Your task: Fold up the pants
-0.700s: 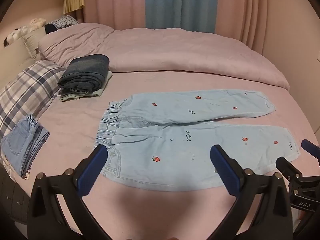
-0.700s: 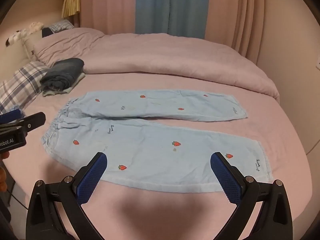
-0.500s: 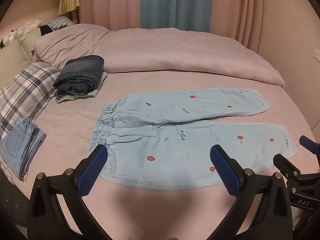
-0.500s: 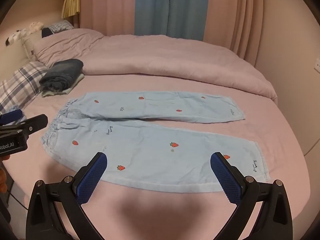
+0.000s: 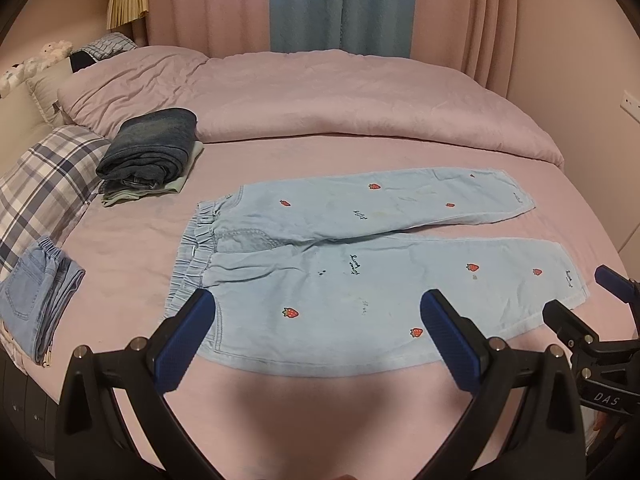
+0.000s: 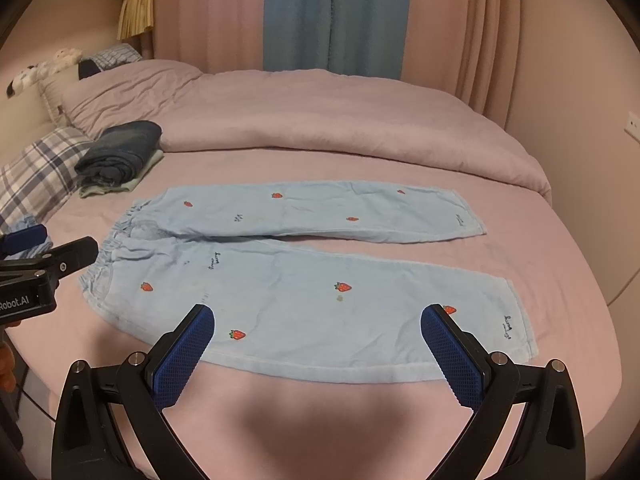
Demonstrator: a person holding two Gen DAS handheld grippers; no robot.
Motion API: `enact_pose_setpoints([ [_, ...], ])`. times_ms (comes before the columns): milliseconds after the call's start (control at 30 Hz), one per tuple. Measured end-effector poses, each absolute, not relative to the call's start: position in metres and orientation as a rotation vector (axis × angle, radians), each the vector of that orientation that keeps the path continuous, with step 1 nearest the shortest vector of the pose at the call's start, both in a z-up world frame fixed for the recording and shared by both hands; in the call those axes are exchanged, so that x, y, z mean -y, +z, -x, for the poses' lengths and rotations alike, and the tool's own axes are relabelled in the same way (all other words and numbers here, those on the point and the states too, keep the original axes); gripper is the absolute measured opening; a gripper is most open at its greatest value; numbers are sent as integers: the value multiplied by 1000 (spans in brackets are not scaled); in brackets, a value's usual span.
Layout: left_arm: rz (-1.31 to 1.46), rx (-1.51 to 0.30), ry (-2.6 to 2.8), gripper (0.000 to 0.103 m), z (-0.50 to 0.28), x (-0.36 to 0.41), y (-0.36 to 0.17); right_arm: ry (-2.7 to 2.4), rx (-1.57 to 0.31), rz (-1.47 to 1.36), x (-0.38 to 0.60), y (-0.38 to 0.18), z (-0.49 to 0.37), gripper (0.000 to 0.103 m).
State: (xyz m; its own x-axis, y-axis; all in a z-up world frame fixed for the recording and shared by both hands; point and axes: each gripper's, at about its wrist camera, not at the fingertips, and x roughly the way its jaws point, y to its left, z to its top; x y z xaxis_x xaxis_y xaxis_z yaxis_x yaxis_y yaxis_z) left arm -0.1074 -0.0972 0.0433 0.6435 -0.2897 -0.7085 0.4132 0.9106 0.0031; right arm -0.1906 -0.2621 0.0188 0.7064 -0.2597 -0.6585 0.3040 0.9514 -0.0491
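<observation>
Here the pants (image 5: 360,264) lay flat and unfolded on the pink bed (image 5: 132,240), waistband toward the plaid pillow (image 5: 36,184), both legs spread side by side. The left gripper (image 5: 318,314) hovered above the near leg close to the waist, fingers wide apart and holding nothing. The right gripper (image 6: 318,322) hung above the same leg nearer the cuff, likewise spread and empty. A stack of folded clothes (image 5: 148,156) sat beyond the waistband, and what seemed to be small folded jeans (image 5: 36,296) lay at the bed's edge.
</observation>
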Motion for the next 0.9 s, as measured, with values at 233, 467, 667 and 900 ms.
enact_pose_setpoints([
  [233,-173,-778,-406,103,109,98,41,-316,-721,-71,259,17,193,103],
  [467,-174,-776,-408,103,110,99,39,-312,-722,-90,258,15,195,103],
  [667,-176,-776,-409,103,112,101,38,-325,-714,-65,259,12,194,103],
  [900,-180,-779,-415,103,114,102,38,-324,-713,-82,258,11,196,103],
])
